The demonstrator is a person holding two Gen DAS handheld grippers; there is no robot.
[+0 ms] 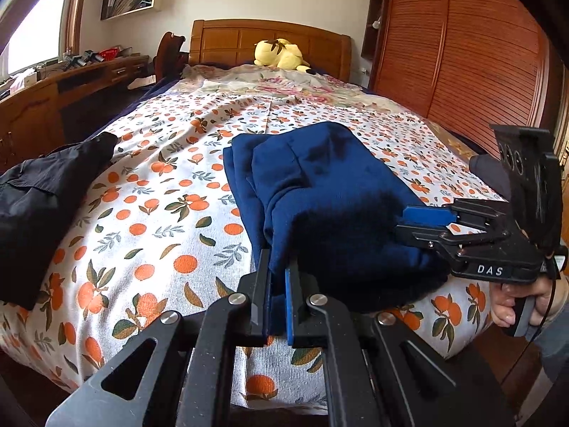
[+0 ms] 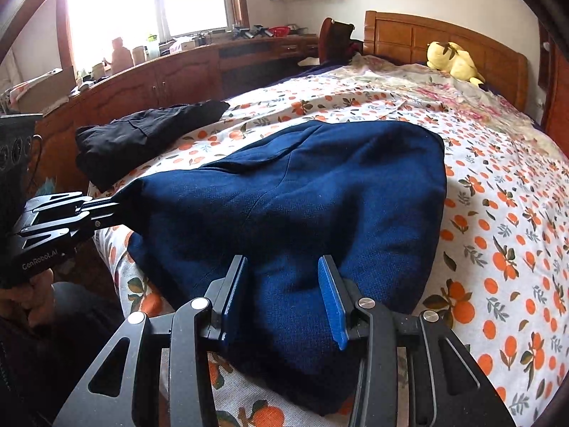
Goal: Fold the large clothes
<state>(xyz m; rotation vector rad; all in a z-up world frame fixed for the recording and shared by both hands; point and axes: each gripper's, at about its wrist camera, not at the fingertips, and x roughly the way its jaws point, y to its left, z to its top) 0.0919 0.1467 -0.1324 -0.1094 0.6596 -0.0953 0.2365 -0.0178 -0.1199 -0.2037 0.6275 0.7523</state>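
Observation:
A navy blue garment (image 1: 320, 192) lies folded in a thick bundle near the foot of the bed; it also shows in the right wrist view (image 2: 302, 192). My left gripper (image 1: 275, 284) is shut on the garment's near left edge, with cloth pinched between the blue pads. My right gripper (image 2: 284, 299) is open, its fingers straddling the garment's near right edge without squeezing. It also shows in the left wrist view (image 1: 426, 220) at the bundle's right side. The left gripper shows in the right wrist view (image 2: 106, 210) at the bundle's left side.
The bed sheet (image 1: 160, 192) has an orange fruit print. A folded black garment (image 1: 39, 206) lies at the left, also in the right wrist view (image 2: 142, 135). A yellow plush toy (image 1: 281, 53) sits by the headboard. A wooden wardrobe (image 1: 462, 53) stands right, a desk (image 2: 177, 67) left.

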